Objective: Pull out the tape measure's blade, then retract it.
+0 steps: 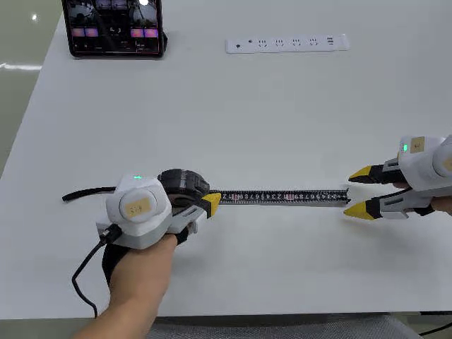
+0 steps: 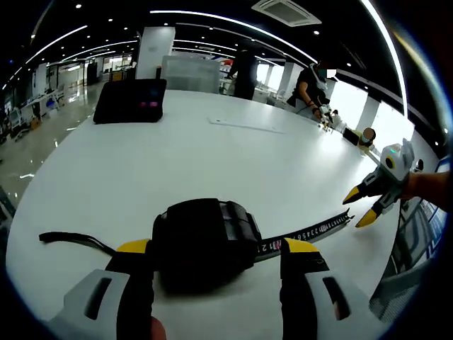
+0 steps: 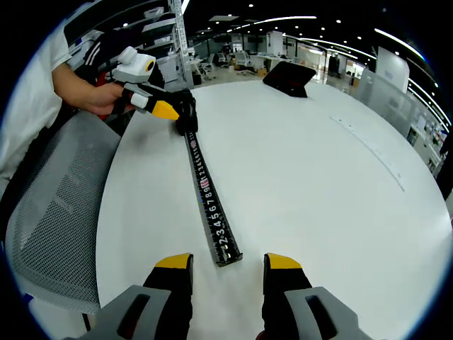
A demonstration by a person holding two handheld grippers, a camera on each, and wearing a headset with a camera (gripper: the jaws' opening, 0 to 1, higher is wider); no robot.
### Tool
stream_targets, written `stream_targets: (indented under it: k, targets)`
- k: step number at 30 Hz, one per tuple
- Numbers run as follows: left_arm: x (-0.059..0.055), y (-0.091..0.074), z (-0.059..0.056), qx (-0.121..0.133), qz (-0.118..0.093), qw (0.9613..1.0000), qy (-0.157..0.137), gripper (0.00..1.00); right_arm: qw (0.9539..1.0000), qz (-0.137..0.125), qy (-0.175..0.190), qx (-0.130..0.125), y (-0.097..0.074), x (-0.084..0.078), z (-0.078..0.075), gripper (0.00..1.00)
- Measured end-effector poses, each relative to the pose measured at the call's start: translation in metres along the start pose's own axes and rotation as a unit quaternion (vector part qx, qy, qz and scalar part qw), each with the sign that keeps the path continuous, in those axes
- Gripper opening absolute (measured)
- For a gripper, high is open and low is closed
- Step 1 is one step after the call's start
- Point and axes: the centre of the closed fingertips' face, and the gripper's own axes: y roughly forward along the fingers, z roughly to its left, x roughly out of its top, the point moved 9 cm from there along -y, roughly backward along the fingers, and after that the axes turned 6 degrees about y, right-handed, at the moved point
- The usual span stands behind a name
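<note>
A black tape measure case sits on the white table at the near left, and my left gripper is shut on it. In the left gripper view the case sits between the two yellow tips of my left gripper. The blade lies flat on the table, pulled out to the right. Its end stops just short of my right gripper, which stands open, one tip on each side of the blade's line. From my right gripper, the blade end lies just ahead of the tips, untouched.
A dark tablet stands at the back left and a white power strip lies at the back. The case's black strap trails left. A cable hangs off the near edge. A mesh chair stands beside the table.
</note>
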Motion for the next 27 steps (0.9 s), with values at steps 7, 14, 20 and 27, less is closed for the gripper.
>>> stream_targets:
  k: [7,14,20,27]
  targets:
    - [0.0002,0.0014,-0.0005,0.017,0.0,0.9998,-0.01,0.68,0.9999,0.008,-0.01,0.007,0.003,0.0015,-0.0005,0.33]
    - [0.0003,0.0038,0.0006,0.029,0.004,0.9993,-0.024,0.65,0.9995,0.018,-0.022,0.013,0.0047,0.0019,-0.0011,0.28]
    - [-0.001,0.0035,0.0011,0.036,0.004,0.9988,-0.032,0.62,0.9991,0.024,-0.03,0.018,0.0065,0.0026,-0.0011,0.24]
    - [-0.0017,0.0041,0.0007,0.039,0.005,0.9987,-0.032,0.61,0.9988,0.03,-0.034,0.019,0.0073,0.0036,-0.0023,0.23]
